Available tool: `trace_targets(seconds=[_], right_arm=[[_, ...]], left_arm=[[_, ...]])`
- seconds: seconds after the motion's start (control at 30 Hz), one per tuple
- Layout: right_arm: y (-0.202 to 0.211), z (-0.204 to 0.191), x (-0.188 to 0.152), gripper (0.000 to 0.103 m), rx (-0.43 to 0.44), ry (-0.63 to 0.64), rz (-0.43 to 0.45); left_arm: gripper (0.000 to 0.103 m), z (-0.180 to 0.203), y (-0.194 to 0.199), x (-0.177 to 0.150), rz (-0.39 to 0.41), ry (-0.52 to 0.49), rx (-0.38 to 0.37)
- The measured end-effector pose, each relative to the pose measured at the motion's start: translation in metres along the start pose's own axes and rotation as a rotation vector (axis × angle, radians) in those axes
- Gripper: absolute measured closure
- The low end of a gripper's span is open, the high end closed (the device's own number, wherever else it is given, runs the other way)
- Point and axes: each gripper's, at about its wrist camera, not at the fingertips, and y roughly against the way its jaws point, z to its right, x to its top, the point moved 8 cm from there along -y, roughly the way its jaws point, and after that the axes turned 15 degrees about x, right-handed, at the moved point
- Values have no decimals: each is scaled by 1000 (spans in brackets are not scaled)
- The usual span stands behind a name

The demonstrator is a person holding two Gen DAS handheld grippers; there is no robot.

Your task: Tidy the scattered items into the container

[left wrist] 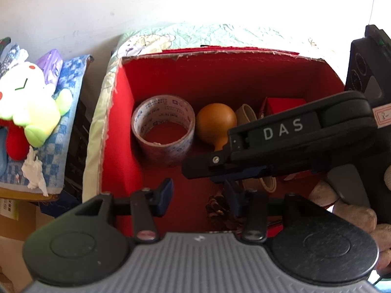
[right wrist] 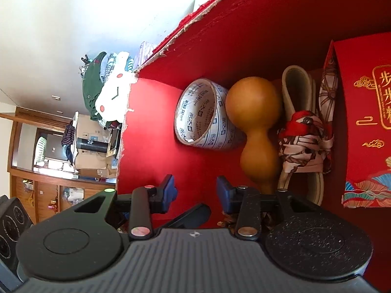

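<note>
Pinecone [left wrist: 221, 210] lay on red box [left wrist: 220, 73] floor, near wall, just below/ahead of your left claw [left wrist: 199, 196]; brown, scaly, long axis unclear. Left claw spread, nothing betw pads. Right claw [right wrist: 196, 193] also spread, empty, reaching in from right, nearer gourd [right wrist: 254, 127]. Tape roll [left wrist: 162, 128], sandal [right wrist: 300, 131], red carton [right wrist: 366, 122] sat along far wall.
</note>
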Motion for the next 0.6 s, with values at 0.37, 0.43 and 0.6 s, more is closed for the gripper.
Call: trace_targets(seconds=[0.37,0.43,0.6], right_arm=[[48,-7,7,60,-173,122,140],[59,-9,5,59,-224,152,166],[84,-12,5,59,-332,215,231]], left_arm=[[51,-5,10,2,34,85,-4],[47,-5,10,3,28,96,5],[33,-6,10,11,34,107,71]])
